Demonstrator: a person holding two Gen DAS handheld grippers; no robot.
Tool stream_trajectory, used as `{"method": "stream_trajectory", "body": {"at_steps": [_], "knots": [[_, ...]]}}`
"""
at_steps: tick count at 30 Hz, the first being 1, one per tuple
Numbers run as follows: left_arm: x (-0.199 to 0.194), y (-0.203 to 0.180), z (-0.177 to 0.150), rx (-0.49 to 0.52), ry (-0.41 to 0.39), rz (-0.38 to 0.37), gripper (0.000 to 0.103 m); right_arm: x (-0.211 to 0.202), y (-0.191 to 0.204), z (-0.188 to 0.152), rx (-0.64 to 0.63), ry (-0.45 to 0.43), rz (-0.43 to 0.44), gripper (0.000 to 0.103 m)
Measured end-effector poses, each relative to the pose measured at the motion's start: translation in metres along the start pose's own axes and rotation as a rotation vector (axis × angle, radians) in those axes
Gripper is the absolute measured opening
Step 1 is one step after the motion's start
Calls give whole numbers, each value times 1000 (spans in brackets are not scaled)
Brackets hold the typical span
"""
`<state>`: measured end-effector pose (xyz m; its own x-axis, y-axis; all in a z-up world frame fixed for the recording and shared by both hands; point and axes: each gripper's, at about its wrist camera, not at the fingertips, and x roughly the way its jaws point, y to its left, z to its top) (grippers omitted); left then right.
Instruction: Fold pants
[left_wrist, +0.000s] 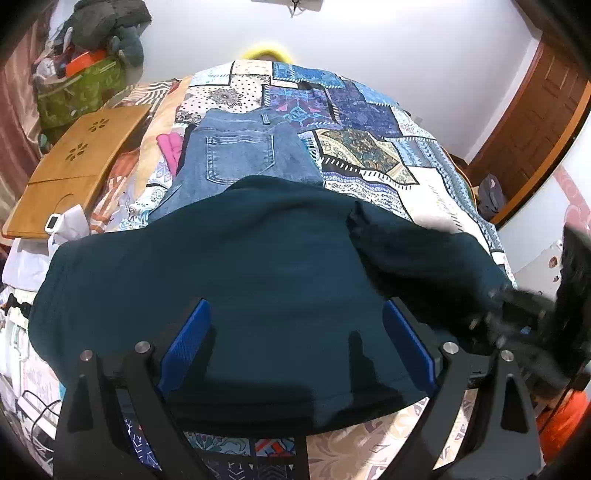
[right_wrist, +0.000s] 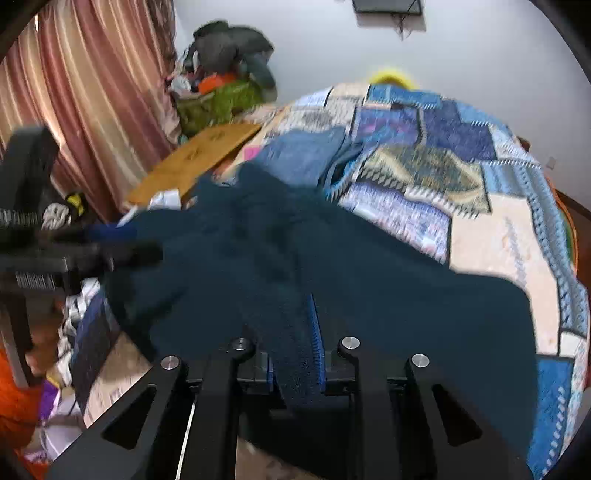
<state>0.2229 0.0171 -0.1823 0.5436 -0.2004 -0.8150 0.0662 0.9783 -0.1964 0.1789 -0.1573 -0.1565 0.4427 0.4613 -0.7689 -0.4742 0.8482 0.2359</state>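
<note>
Pants (left_wrist: 229, 280): dark teal, on the quilt (left_wrist: 369, 147), long axis crosswise.
Left gripper (left_wrist: 295, 350): spread wide over the pants, pinching nothing.
Right gripper (right_wrist: 295, 354): pinching a pants fold.
Left view only: jeans (left_wrist: 236, 151) pocket.

We see the right wrist view smeared by motion: the quilt (right_wrist: 424, 177) patterns run together, and the left gripper (right_wrist: 122, 243) at that picture's left edge is a dark streak whose fingers we cannot separate. In the left wrist view the right gripper (left_wrist: 517, 314) is likewise a black blur at the bed's right edge, its opening unreadable there. The dark teal pants (left_wrist: 229, 280) cover the near part of the jeans (left_wrist: 236, 155), so we cannot see their legs. A yellow object (left_wrist: 264, 51) peeks over the bed's far edge, mostly hidden. The wall fixture (right_wrist: 386, 7) is cut by the top edge.
</note>
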Motion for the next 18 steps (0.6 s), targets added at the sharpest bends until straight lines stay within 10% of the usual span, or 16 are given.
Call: {"method": "stream_trajectory", "body": {"at_steps": [6, 18], "knots": [[-5, -11, 8, 13, -22, 2, 95, -9, 7, -9, -20, -20, 18, 49], [3, -70, 44, 139, -60, -12, 95, -68, -32, -5, 27, -189, -57, 73]]}}
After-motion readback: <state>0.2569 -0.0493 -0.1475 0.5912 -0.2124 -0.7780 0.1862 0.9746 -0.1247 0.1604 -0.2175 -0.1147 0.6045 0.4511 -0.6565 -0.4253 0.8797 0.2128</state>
